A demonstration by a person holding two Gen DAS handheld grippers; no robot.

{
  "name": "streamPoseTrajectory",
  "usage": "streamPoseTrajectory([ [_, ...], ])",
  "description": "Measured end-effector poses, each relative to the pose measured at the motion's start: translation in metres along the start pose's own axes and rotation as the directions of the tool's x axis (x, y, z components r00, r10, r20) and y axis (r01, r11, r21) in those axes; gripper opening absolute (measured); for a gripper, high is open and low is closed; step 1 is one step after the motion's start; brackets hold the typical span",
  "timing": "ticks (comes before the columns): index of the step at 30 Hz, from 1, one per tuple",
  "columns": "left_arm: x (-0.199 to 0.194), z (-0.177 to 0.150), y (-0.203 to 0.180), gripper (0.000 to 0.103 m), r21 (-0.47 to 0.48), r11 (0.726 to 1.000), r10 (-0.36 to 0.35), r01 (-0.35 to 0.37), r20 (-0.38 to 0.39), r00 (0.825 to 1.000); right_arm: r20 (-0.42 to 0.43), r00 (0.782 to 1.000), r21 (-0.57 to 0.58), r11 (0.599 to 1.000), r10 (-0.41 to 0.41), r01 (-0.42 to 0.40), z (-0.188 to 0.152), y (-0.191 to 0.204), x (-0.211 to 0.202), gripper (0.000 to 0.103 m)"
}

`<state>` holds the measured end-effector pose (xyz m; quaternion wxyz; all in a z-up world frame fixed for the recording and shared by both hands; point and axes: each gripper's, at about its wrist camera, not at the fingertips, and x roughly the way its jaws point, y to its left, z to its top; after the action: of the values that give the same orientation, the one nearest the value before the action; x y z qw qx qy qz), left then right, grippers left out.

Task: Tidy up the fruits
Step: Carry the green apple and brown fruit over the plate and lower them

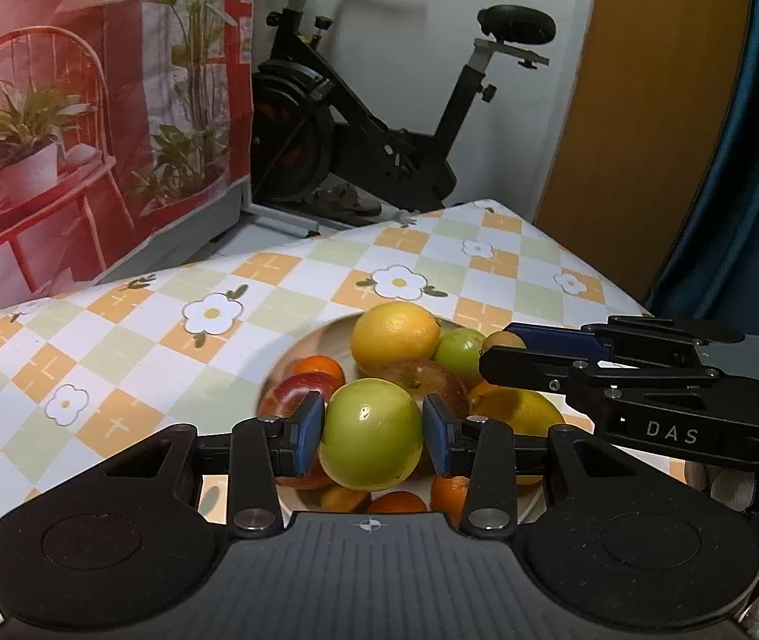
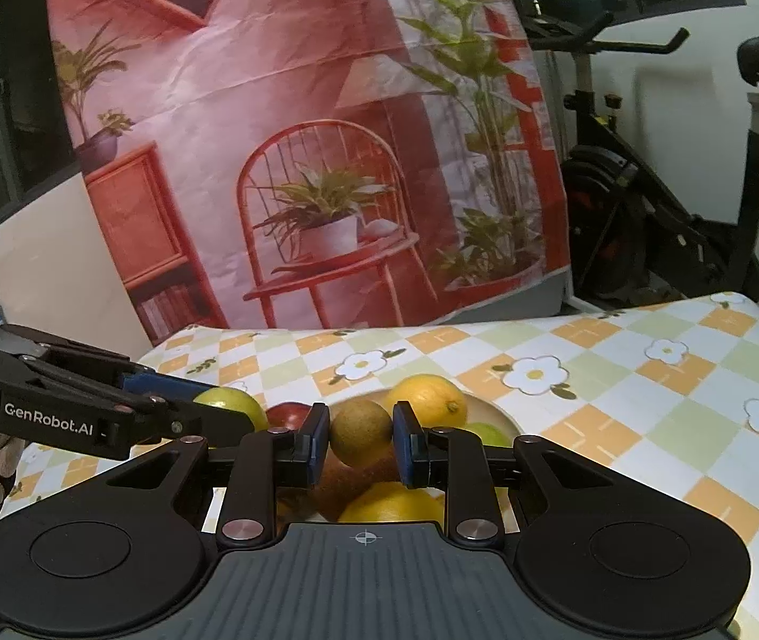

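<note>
Left gripper (image 1: pixel 371 434) clamped on a green apple (image 1: pixel 371 434), blue pads (image 1: pixel 309 434) pressed against both sides of it. Held above a plate (image 1: pixel 294 357) heaped with fruit, directly under and ahead of the fingers. Just behind the held apple lay a red-yellow apple (image 1: pixel 422 376), then a big lemon (image 1: pixel 395 333) further ahead, with a second green apple (image 1: pixel 459 352) to the right of that lemon. Left of the fingers sat a red apple (image 1: pixel 299 392) and a small orange (image 1: pixel 320 365) behind it. Below the grip showed more small oranges (image 1: pixel 398 502), and to the right another yellow fruit (image 1: pixel 523 408), partly hidden.

Right gripper (image 2: pixel 362 440) closed tight on a small brownish-green round fruit (image 2: pixel 362 440), kind not clear, also kept over the same plate (image 2: pixel 502 410). Ahead of its fingers rested the lemon (image 2: pixel 432 400), below them a yellow citrus (image 2: pixel 392 504), and to the left the red apple (image 2: pixel 288 416). Seen from the left wrist, came in from the right side, tip (image 1: pixel 504 352) over the far right of the pile, near the second green apple. Seen from the right wrist, the left gripper (image 2: pixel 230 408) reached in from the left with its green apple (image 2: pixel 230 408) at the tip.

Under everything spread a checked tablecloth (image 1: pixel 128 352) with white flowers. Beyond the fingers hung a printed red backdrop (image 2: pixel 299 133), and stood an exercise bike (image 1: pixel 379 122).
</note>
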<state>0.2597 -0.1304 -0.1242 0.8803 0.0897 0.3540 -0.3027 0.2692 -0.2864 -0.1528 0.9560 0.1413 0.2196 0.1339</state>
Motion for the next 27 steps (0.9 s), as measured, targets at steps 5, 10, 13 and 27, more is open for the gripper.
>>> streamPoseTrajectory([
  [5, 0.007, 0.0, -0.005, 0.043, 0.005, 1.0, -0.003, 0.003, -0.02, 1.0, -0.002, 1.0, 0.009, 1.0, -0.007, 0.007, -0.004, -0.007, -0.002, 0.023],
  [10, 0.01, -0.001, -0.007, 0.043, 0.013, 1.0, -0.003, 0.003, -0.035, 0.999, 0.001, 1.0, 0.016, 1.0, -0.011, 0.011, -0.005, -0.011, -0.002, 0.023],
  [13, 0.011, -0.001, -0.008, 0.043, 0.02, 1.0, -0.002, 0.003, -0.043, 0.999, 0.001, 1.0, 0.018, 1.0, -0.012, 0.012, -0.006, -0.013, -0.002, 0.023],
  [27, 0.021, -0.006, -0.007, 0.043, 0.027, 1.0, -0.001, 0.003, -0.077, 0.997, -0.012, 0.999, 0.024, 0.999, -0.031, 0.031, -0.01, -0.024, 0.002, 0.023],
])
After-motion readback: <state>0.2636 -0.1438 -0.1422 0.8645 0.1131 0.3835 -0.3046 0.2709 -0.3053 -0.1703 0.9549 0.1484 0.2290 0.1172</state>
